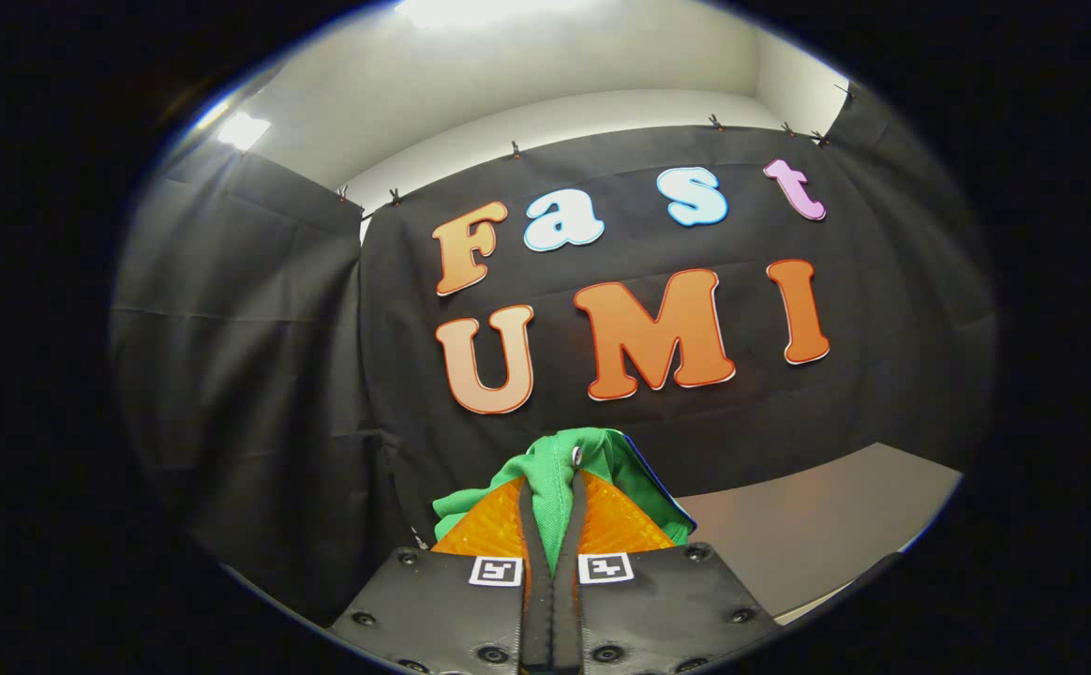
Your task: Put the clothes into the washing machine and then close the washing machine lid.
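A green piece of clothing (560, 469) with a small metal snap is pinched between my two fingers and bunches up over their tips. My gripper (553, 502) is shut on it and held up high, facing the booth's black cloth wall. A blue edge of fabric shows along the right side of the garment. The washing machine is out of sight from here.
A pale grey flat surface (817, 534) lies low on the right, beyond the fingers and in front of the black cloth wall (255, 394). The cloth is clipped up along a white wall with ceiling lights above.
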A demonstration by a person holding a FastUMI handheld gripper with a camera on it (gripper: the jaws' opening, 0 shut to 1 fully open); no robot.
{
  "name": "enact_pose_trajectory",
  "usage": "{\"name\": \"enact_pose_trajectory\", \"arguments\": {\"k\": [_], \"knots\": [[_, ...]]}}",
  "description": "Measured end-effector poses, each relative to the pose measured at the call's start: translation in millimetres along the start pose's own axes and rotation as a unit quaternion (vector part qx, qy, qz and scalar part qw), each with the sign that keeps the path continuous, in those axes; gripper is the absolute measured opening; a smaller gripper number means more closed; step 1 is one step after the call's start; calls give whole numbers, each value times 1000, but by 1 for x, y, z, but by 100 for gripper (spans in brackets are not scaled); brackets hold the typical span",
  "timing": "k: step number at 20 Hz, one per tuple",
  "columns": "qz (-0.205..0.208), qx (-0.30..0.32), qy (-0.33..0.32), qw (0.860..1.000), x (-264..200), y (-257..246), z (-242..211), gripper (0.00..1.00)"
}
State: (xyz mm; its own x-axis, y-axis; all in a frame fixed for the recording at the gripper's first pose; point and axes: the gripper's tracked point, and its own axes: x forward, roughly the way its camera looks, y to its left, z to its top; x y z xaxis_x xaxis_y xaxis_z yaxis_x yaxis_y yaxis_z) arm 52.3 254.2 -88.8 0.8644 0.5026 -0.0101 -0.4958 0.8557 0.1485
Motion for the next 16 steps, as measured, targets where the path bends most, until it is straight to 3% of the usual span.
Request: {"name": "enact_pose_trajectory", "arguments": {"k": [4,9,16], "knots": [[2,-3,16,1000,42,41,-32,8],[5,10,90,996,90,78,-114,8],[-19,42,165,985,142,82,-214,8]]}}
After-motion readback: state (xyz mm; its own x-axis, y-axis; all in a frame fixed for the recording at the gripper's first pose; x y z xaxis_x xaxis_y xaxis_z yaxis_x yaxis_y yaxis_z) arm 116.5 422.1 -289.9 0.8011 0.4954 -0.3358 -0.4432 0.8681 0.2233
